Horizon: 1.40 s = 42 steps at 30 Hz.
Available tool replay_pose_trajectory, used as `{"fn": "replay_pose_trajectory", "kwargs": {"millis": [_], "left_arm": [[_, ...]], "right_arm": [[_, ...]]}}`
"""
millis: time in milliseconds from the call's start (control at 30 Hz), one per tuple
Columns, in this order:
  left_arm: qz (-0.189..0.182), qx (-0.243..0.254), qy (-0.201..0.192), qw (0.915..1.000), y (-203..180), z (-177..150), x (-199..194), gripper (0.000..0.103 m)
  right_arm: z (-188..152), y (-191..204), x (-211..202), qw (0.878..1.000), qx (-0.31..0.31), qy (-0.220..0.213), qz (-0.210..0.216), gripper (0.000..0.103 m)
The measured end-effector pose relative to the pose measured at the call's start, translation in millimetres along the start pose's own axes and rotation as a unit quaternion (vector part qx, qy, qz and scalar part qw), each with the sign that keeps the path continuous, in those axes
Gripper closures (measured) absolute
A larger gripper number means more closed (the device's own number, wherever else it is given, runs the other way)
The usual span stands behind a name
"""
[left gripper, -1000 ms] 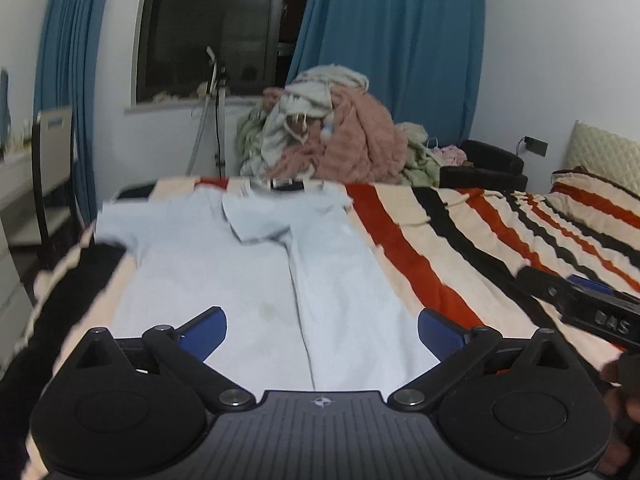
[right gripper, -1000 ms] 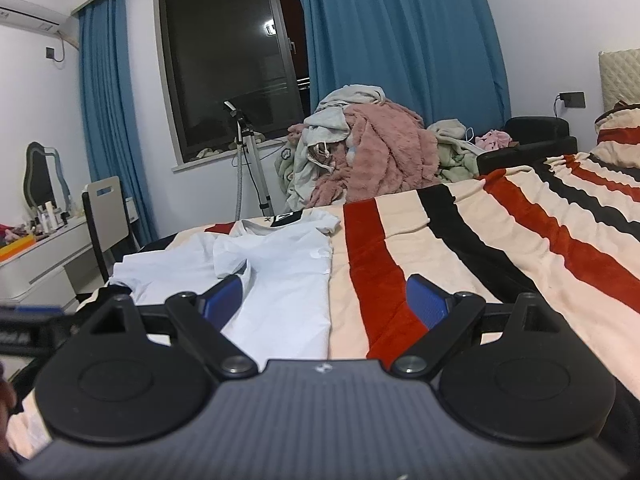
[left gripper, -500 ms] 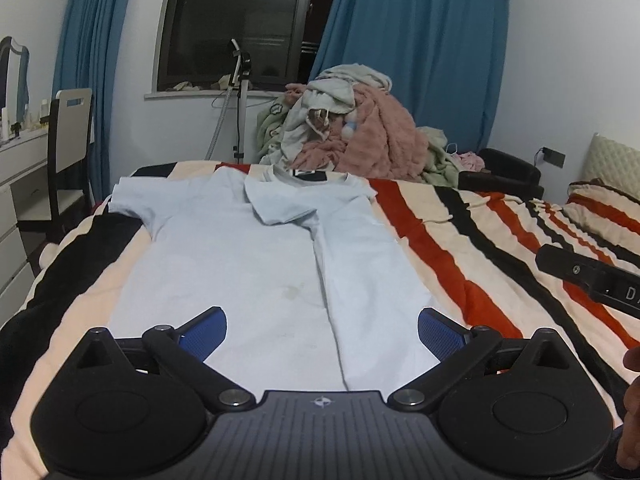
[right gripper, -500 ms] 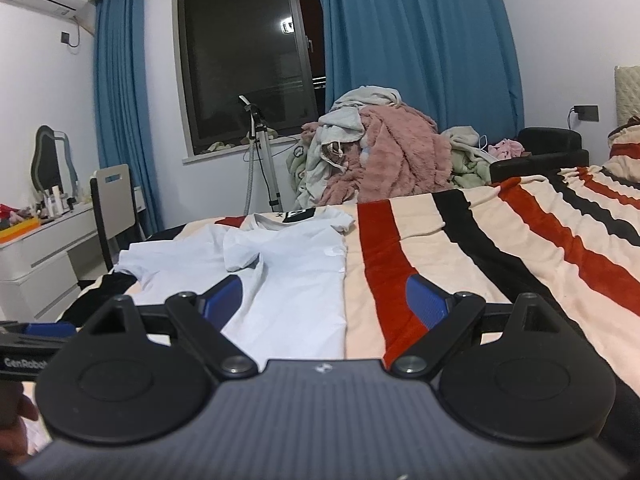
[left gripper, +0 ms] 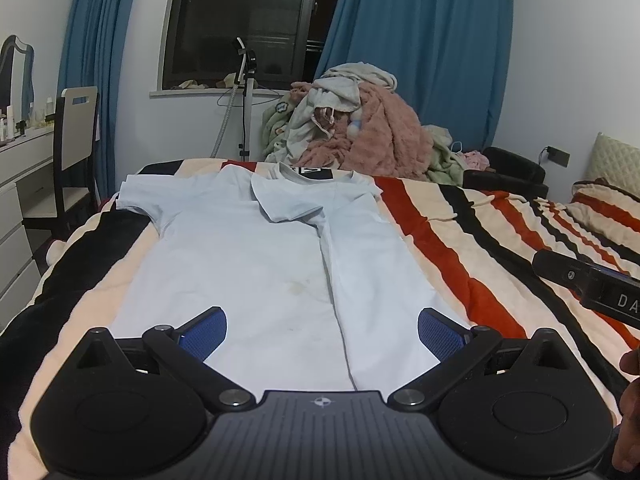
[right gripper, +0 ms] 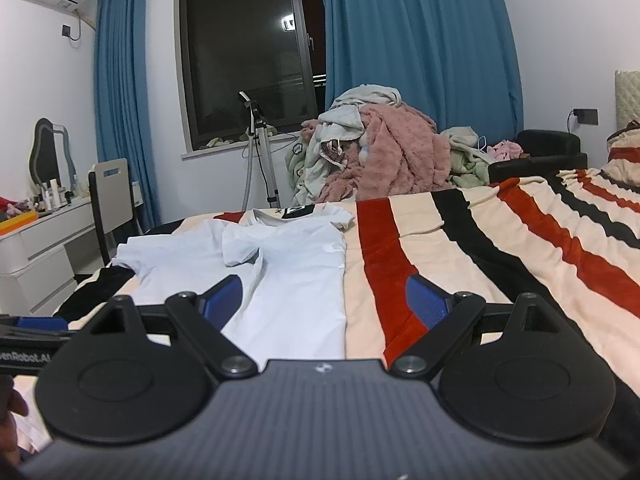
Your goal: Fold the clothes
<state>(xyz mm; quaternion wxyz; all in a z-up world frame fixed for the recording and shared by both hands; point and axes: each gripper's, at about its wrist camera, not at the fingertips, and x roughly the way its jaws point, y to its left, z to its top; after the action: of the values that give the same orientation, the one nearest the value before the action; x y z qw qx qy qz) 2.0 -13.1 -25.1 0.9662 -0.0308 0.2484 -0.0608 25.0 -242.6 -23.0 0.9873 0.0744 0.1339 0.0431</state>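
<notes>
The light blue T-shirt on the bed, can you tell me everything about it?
The light blue T-shirt is soft-looking cloth lying flat on the striped blanket, collar pointing away toward the window. Its right side is already folded over the middle, with that sleeve tucked across the chest; the left sleeve sticks out. A faint yellowish stain marks the front. Neither tool touches it.

T-shirt [left gripper: 256, 280] hem hidden behind left tool [left gripper: 322, 328] — dresser [right gripper: 44, 256] bottles too small.

A home bedroom — ahead of the claw lies a striped bed [left gripper: 460, 248]. Beyond it, heaped laundry [left gripper: 360, 120], blue curtains [left gripper: 420, 60]; a dressing table [right gripper: 44, 240] off left.
</notes>
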Motion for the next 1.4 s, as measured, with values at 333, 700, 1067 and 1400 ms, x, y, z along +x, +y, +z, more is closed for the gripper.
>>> {"fn": "replay_pose_trajectory", "kwargs": {"millis": [333, 700, 1067, 1400], "left_arm": [[0.019, -0.039, -0.027, 0.9987, 28, 17, -12, 0.0], [0.088, -0.131, -0.053, 0.9861, 120, 32, -8, 0.0], [0.179, -0.278, -0.066, 0.9413, 202, 13, 18, 0.0], [0.216, -0.298, -0.048, 0.9286, 218, 4, 52, 0.0]], "right_arm": [[9, 7, 41, 0.998, 0.011, 0.05, 0.03, 0.014], [18, 140, 220, 0.975, -0.086, 0.135, 0.151, 0.025], [-32, 315, 361, 0.944, -0.185, 0.133, 0.24, 0.034], [-25, 384, 455, 0.96, -0.237, 0.073, 0.131, 0.08]]}}
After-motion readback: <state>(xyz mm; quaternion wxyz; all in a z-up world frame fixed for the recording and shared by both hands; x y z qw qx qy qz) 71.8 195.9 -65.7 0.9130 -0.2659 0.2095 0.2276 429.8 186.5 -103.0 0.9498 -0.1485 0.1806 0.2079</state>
